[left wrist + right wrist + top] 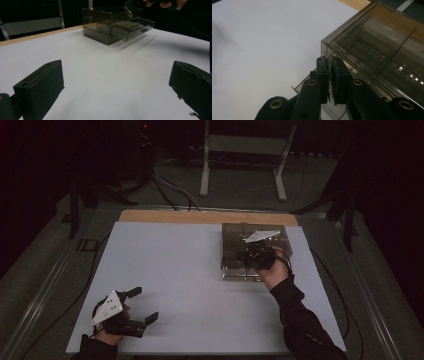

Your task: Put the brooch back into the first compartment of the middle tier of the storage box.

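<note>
Left gripper point(141, 306) gapes wide (jaws far apart); right gripper point(330, 65) closed.

White table top point(175, 285): bare across left and centre, free passage. Obstacle: smoky clear drawer box point(232, 242) at far right, one drawer point(136, 26) projecting toward near edge. Right gripper point(257, 254) above it.

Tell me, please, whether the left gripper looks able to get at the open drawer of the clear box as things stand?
Probably yes. The left gripper has its jaws wide open, with bare white table between it and the drawer. The right gripper hovers over the box, which may crowd it.
</note>
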A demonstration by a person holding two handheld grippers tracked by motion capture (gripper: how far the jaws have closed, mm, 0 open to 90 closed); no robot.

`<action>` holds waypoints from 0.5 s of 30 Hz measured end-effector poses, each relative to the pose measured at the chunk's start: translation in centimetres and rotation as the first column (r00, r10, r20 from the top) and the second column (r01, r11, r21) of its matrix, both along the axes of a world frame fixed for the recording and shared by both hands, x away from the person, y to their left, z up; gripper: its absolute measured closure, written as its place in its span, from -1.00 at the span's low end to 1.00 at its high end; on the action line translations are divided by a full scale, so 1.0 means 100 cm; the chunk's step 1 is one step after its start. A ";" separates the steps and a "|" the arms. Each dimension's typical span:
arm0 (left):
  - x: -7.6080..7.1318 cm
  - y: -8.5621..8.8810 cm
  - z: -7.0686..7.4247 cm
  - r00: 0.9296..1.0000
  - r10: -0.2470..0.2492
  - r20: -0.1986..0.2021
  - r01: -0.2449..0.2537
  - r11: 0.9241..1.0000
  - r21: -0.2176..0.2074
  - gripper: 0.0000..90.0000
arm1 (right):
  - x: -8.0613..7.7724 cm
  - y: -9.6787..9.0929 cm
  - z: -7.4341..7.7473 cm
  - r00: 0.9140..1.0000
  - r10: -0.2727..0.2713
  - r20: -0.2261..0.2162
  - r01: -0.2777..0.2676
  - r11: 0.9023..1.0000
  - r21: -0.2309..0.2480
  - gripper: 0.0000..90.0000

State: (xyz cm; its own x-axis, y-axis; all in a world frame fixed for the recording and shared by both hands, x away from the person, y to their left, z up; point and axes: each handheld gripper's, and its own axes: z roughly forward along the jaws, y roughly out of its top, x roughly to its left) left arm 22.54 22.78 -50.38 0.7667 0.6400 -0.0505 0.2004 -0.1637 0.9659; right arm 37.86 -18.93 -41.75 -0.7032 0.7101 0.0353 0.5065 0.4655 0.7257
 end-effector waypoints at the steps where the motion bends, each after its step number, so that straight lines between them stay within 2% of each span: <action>1: 0.000 0.000 0.000 1.000 0.000 0.000 0.000 1.000 0.001 -0.99 | 0.001 0.000 -0.001 1.000 -0.002 -0.006 0.002 1.000 0.000 0.90; 15: -0.001 0.000 0.000 1.000 -0.001 0.001 0.001 1.000 0.005 -0.99 | 0.008 -0.002 -0.021 0.999 -0.013 -0.052 0.013 1.000 -0.004 0.90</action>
